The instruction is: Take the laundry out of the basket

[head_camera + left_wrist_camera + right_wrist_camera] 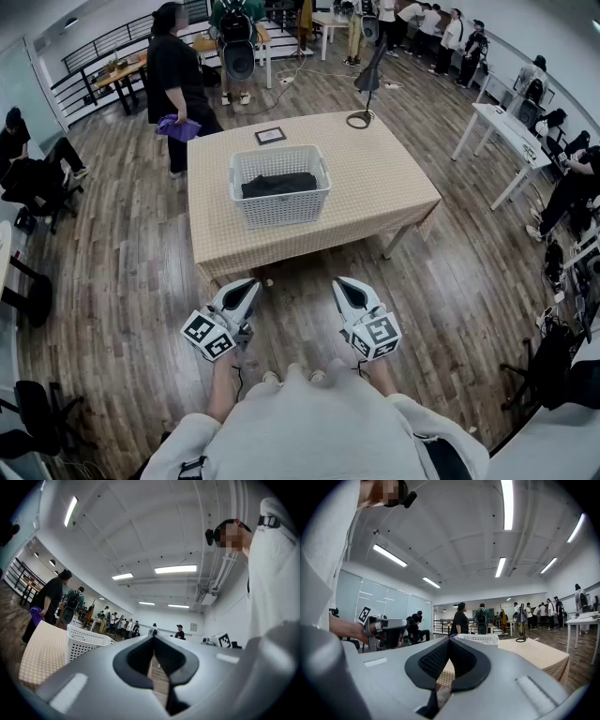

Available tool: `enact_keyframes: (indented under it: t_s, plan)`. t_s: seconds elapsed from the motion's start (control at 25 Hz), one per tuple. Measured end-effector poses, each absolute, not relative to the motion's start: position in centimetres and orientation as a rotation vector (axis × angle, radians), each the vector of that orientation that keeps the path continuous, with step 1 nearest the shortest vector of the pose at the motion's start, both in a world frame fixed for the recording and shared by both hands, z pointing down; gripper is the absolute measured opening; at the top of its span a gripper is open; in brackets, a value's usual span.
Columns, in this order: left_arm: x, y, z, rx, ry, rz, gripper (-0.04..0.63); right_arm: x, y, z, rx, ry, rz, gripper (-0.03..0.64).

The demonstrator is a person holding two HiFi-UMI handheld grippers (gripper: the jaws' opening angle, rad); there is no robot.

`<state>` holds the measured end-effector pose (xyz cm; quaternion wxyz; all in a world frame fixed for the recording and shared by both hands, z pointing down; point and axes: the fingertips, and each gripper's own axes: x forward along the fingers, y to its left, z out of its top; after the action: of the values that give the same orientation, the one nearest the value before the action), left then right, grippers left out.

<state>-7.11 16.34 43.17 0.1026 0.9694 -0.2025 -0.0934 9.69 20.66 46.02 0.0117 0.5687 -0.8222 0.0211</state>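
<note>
I have not started on the task. My left tool (247, 287) and my right tool (344, 286) hang side by side in front of me, short of the near edge of the surface (384, 192) and well apart from the basket (279, 212). Both are clenched on nothing: in the left gripper view the two pads meet at their tips with only floor behind them, and the right gripper view shows the same.

The laundry (278, 184), a dark folded bundle, lies inside the white perforated basket, which stands upright near the middle of the surface.

As I judge it, the next move is to step in, bring one tool over the basket rim, open it, and come down onto the dark cloth. The basket looks light, so the other tool may need to steady its wall when the cloth lifts.

The surface is a table under a tan checked cloth. Beyond the basket lie a small dark frame (270, 136) and a black stand with a ring base (360, 118) at the far edge.

The room is large, with a wood plank floor (112, 272) and strip lights on a white ceiling. A person in black (174, 70) stands just beyond the far left corner holding something purple. Others gather at the far end, and white tables (506, 131) stand to the right.
</note>
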Motion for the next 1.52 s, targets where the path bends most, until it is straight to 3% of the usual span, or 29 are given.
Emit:
enact_keyframes:
  t_s: [0.48, 1.08, 1.52]
  plan:
    - [-6.7, 17.0, 41.5, 2.896, -0.631, -0.292, 0.010, 10.1, 20.9, 44.1, 1.752, -2.602, -0.009, -0.002]
    - [-4.7, 19.3, 45.2, 2.797, -0.745, -0.224, 0.011, 11.4, 23.8, 48.3, 1.650, -2.750, 0.239, -0.002]
    - [-1.3, 19.0, 46.1, 2.791, -0.773, -0.229, 0.011, 14.8, 23.9, 49.1, 1.638, -2.768, 0.229, -0.002]
